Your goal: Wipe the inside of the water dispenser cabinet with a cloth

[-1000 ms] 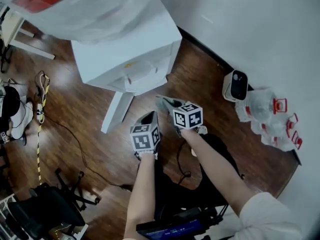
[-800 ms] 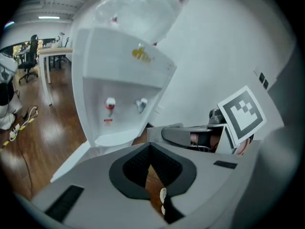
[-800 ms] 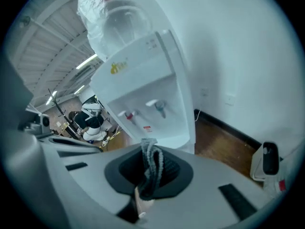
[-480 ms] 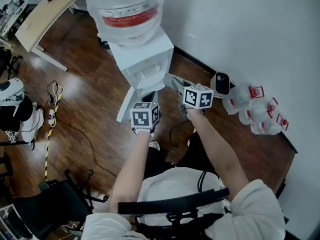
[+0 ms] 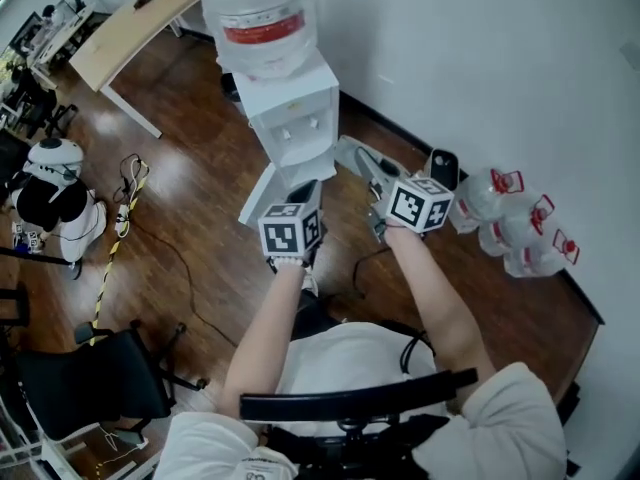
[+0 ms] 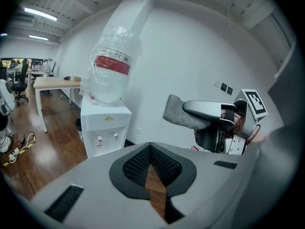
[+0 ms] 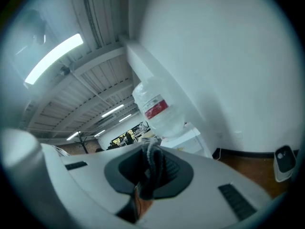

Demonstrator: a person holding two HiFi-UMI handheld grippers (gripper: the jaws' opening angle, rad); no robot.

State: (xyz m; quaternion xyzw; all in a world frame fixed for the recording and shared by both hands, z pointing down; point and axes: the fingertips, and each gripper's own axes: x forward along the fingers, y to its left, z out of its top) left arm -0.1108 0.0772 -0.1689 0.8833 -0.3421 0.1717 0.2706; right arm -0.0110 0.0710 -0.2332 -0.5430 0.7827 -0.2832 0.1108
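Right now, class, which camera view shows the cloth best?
The left gripper view: the cloth shows side-on, grey and fuzzy, sticking out of the jaws of the right gripper. The right gripper view shows only its bunched edge between the jaws. The head view shows it small, beyond that gripper.

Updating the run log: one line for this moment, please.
left gripper: shut, empty | right gripper: shut on cloth | water dispenser: not touched
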